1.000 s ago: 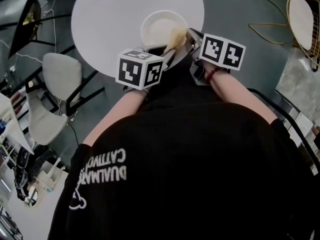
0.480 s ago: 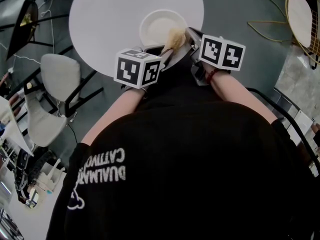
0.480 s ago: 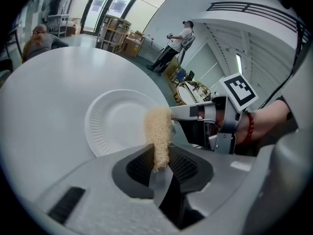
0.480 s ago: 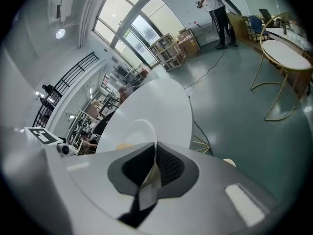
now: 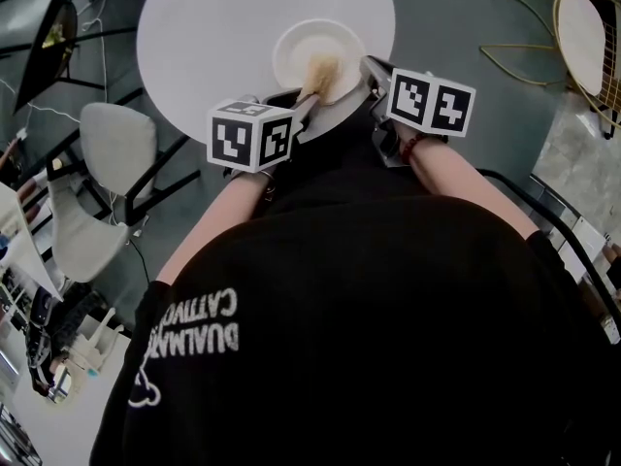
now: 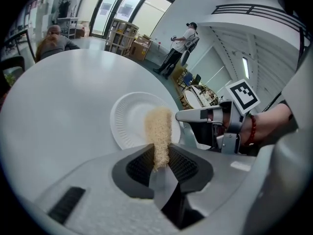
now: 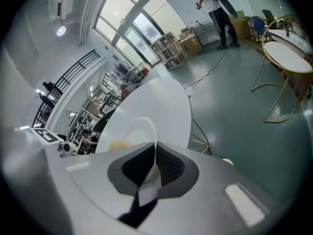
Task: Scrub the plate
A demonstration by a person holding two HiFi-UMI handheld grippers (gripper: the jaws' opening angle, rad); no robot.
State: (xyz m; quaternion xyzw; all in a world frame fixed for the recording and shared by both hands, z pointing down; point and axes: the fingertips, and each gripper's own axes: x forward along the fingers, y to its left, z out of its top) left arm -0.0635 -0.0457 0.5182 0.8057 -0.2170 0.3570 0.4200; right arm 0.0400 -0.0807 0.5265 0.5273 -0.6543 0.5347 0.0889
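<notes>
A white paper plate (image 5: 320, 47) lies near the front edge of the round white table (image 5: 213, 37). My left gripper (image 5: 305, 101) is shut on a tan fibrous scrubber (image 5: 318, 71), whose far end rests on the plate's middle. In the left gripper view the scrubber (image 6: 159, 131) stands out from between the jaws over the plate (image 6: 128, 119), with the right gripper (image 6: 182, 115) at the plate's right rim. In the right gripper view my right gripper (image 7: 153, 156) is shut on the plate's rim (image 7: 149, 131), and the scrubber (image 7: 120, 145) shows at the left.
Grey chairs (image 5: 116, 144) stand left of the table. A gold-framed round side table (image 5: 585, 27) is at the far right. A standing person (image 6: 183, 38) and a seated person (image 6: 51, 39) are far beyond the table. My black shirt fills the lower head view.
My left gripper has moved left with the scrubber, which slid from the plate's right rim to its middle. The right gripper has kept still on the rim.
</notes>
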